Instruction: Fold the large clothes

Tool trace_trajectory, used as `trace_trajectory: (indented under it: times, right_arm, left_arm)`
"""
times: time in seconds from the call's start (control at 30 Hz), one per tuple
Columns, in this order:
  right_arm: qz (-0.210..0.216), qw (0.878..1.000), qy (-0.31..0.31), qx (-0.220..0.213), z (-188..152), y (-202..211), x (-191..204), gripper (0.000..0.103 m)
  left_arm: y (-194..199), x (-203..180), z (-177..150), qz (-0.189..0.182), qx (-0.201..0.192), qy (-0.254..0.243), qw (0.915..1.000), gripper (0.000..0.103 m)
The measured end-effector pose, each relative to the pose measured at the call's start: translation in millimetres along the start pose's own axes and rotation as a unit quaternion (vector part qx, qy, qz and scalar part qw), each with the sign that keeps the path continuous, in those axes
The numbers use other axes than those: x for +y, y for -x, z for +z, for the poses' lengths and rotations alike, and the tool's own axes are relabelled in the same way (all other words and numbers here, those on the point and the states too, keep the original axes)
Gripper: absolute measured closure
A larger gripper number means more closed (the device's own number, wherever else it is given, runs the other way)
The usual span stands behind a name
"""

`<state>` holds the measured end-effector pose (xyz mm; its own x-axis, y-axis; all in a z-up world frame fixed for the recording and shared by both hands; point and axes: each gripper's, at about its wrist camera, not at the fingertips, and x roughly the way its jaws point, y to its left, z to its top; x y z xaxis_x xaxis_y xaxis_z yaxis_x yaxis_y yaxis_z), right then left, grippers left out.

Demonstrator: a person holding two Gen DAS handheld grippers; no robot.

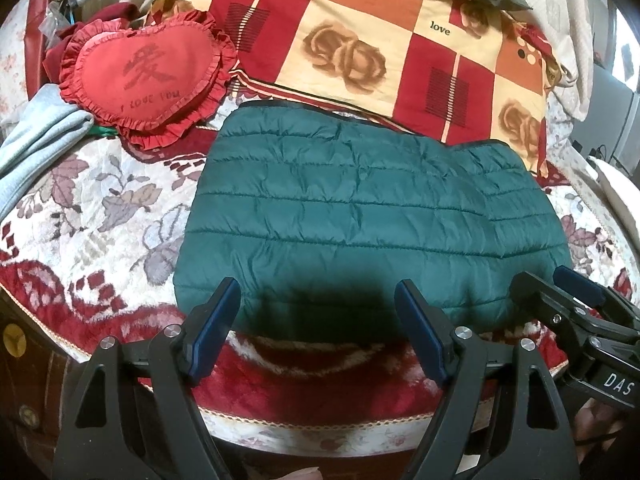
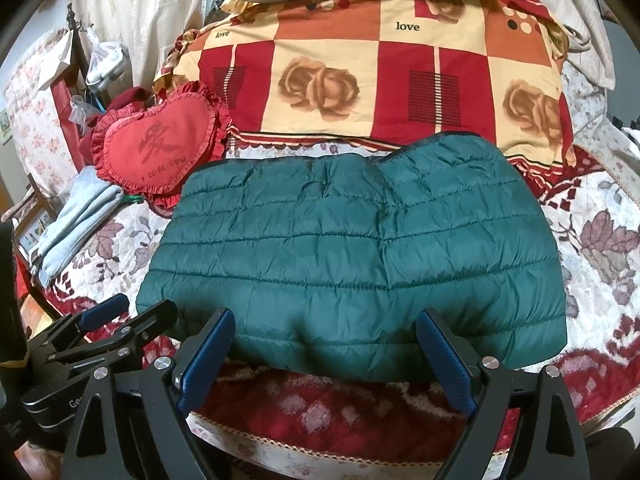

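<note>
Centrally, ahead of both claws: green quilted puffer jacket (image 1: 360, 216) (image 2: 352, 248), folded into a compact rectangle, lying flat on floral bedspread (image 1: 100, 216) (image 2: 608, 264). Near edge of jacket just beyond the fingertips of each claw, neither touching it as far as visible.

Left claw (image 1: 318, 298): wide open, nothing between its blue pads (image 1: 218, 320), held over the red plush border of the bedspread and angled down toward the jacket's near edge. Shadow cast on the jacket between its fingers.

Right claw (image 2: 326, 326): likewise wide open and empty, blue pads (image 2: 444, 354) flanking the jacket's near edge from above. Visible also at the right margin of the left wrist view (image 1: 560, 284), just beside the left claw; left claw in turn visible at the left margin of the right wrist view (image 2: 132, 312).

Beyond the jacket, farther from both claws: checked pillow (image 1: 380, 48) (image 2: 380, 80) in red, orange and cream, printed with roses and the word "love", its lower edge touching or slightly overlapped by the jacket's far edge.

Ahead and to the left of the claws: red heart-shaped cushion (image 1: 144, 76) (image 2: 160, 148) with ruffled border and "I love you" lettering, near the jacket's far left corner. Left of that: folded light grey garment (image 1: 36, 140) (image 2: 76, 220), well apart from the jacket.
</note>
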<state>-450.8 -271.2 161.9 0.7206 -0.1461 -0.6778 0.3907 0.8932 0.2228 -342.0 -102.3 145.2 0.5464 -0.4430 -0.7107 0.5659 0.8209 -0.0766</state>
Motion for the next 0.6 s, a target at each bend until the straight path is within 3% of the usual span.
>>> trace_trajectory:
  times: [0.43,0.6]
  right_arm:
    - [0.004,1.000,-0.002,0.006,-4.0,-2.7,3.2,0.013]
    - [0.003,1.000,-0.003,0.005,-4.1,-2.6,3.2,0.013]
  left_arm:
    - [-3.7,-4.1,-2.2,-0.002,0.001,-0.005,1.0000,0.023]
    - [1.1,-8.9,-3.9,0.001,-0.024,-0.022,0.9995,0.023]
